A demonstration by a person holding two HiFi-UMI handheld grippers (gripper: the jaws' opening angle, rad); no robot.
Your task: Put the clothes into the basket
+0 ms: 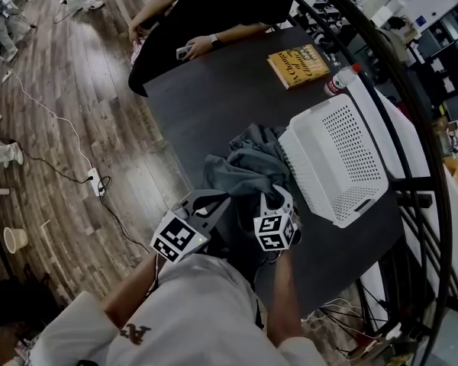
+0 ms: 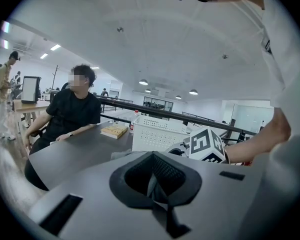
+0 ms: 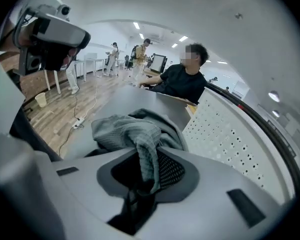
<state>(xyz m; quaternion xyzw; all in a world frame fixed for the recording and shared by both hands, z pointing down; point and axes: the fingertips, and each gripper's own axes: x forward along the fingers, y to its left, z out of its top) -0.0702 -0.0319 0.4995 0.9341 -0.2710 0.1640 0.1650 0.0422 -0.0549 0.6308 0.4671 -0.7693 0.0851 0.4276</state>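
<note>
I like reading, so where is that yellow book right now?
In the head view the book lies at the table's far end, upper right, just left of a bottle and beyond the white basket.

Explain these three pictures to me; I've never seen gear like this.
No robot here: a person holds a gripping tool in each hand. One picture looks down from a camera on the head; the other two cameras ride on the left tool and right tool, looking along their jaws. On the dark table are a grey garment, a white basket beside it, a book and a bottle. The right tool's jaws are clamped on a fold of the garment; the left tool's are together, apparently on a thin bit of it too.
</note>
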